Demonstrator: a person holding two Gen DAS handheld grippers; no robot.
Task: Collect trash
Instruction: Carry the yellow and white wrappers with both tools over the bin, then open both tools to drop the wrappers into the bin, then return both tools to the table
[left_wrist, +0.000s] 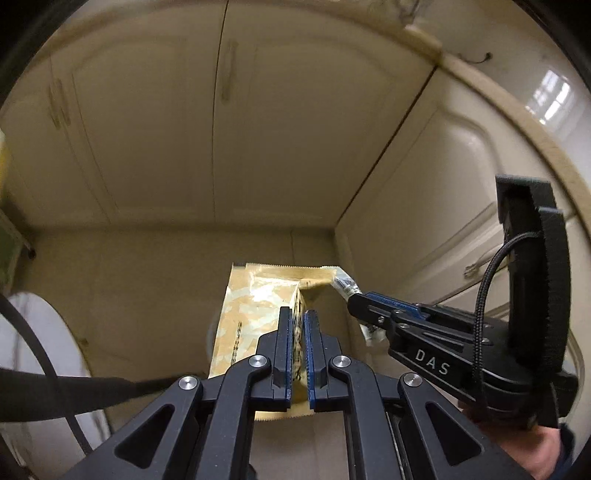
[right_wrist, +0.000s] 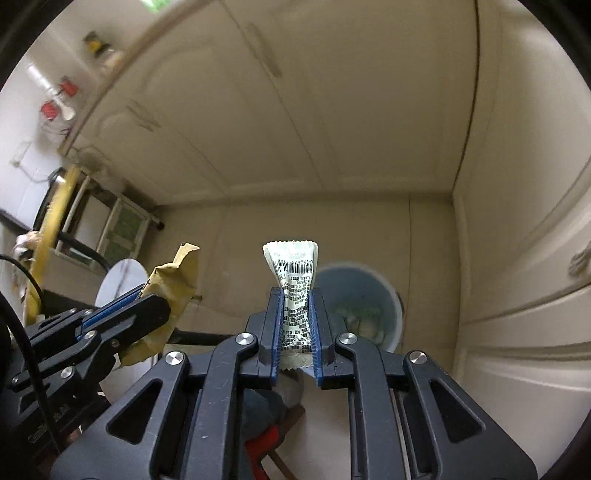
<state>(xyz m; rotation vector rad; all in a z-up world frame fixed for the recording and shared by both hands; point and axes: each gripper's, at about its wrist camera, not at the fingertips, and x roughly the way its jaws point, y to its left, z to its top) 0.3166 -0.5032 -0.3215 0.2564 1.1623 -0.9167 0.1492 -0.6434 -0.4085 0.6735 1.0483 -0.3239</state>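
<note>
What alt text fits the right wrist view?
The right gripper is shut on a white printed wrapper, above a light blue bin on the floor. At left, the left gripper holds a tan wrapper.

A tan-and-gold wrapper (left_wrist: 255, 317), a white wrapper (right_wrist: 295, 288) with black barcode stripes, a pale blue bin (right_wrist: 373, 295), cream cupboard doors (left_wrist: 221, 129), black grippers with blue pads (left_wrist: 308, 354).
</note>
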